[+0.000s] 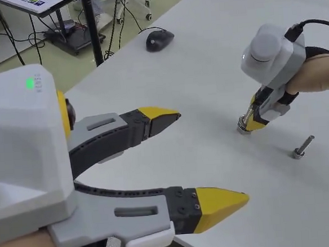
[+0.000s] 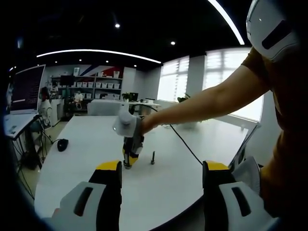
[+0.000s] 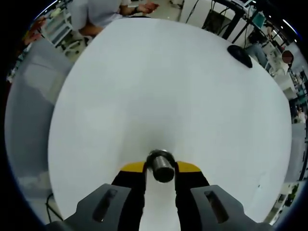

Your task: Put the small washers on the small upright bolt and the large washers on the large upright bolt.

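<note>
Right gripper (image 1: 250,122), clamped on the large bolt (image 3: 161,166), should stand it square on the surface (image 1: 205,58), then let go gently. Left gripper (image 1: 212,157) hangs apart.

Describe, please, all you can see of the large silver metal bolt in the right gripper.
The large silver metal bolt is shiny, with a round end facing the camera in the right gripper view. It is clamped between the yellow tips of the right gripper, its wider base at the white table; whether it touches I cannot tell. A smaller upright bolt stands apart.
</note>
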Motion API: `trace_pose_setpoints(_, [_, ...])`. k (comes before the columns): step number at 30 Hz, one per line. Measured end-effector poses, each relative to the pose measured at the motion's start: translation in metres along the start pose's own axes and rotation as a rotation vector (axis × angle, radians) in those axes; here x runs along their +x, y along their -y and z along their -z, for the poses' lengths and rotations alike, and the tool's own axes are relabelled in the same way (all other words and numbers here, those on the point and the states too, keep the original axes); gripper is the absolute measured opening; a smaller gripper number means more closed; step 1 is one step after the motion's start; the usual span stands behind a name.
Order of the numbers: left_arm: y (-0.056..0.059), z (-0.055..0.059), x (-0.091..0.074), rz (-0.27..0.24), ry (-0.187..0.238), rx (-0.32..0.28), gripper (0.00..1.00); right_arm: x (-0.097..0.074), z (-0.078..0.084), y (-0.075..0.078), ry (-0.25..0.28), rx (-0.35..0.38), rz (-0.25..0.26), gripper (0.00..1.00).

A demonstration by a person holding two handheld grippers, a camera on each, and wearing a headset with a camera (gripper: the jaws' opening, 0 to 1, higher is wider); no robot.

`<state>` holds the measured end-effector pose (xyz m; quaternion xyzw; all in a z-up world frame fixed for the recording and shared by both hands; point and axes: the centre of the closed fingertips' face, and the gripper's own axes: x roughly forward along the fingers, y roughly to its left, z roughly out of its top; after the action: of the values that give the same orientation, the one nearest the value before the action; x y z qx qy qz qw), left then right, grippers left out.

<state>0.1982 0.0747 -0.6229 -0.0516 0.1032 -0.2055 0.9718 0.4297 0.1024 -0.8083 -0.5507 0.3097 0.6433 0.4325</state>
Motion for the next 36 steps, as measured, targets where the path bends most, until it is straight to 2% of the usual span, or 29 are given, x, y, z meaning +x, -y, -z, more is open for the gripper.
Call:
trace_pose_setpoints(8, [-0.001,0.001,0.001,0.000,-0.005,-0.003,0.67,0.004,0.001,0.001,0.010,-0.008,-0.001,0.23])
trace_pose_setpoints(10, [-0.002,0.001,0.001,0.001,-0.005,0.000,0.67,0.005,0.001,0.000,0.013,-0.010,-0.015,0.24])
trace_pose_setpoints(12, [-0.001,0.001,0.001,0.002,-0.005,-0.001,0.67,0.007,0.005,0.000,0.002,-0.036,-0.017,0.26])
trace_pose_setpoints(15, [-0.002,0.001,0.001,0.002,-0.005,-0.002,0.67,0.003,0.001,-0.003,0.049,0.004,-0.023,0.29])
trace_pose_setpoints(20, [-0.001,0.005,0.002,0.008,-0.011,-0.007,0.67,-0.013,0.003,-0.010,0.075,0.016,-0.010,0.31])
trace_pose_setpoints(24, [0.001,0.005,0.005,0.023,-0.009,-0.005,0.67,-0.028,0.004,-0.015,0.128,0.030,0.033,0.29])
trace_pose_setpoints(27, [0.001,0.004,0.008,0.030,0.003,-0.011,0.67,-0.033,0.012,-0.021,0.127,0.032,0.052,0.29])
trace_pose_setpoints(33, [0.004,-0.001,0.012,0.054,0.022,-0.020,0.68,-0.045,0.018,-0.034,0.190,0.070,0.093,0.29])
trace_pose_setpoints(36, [0.006,0.004,0.014,0.065,0.008,-0.017,0.68,-0.050,0.014,-0.045,0.249,0.098,0.106,0.30])
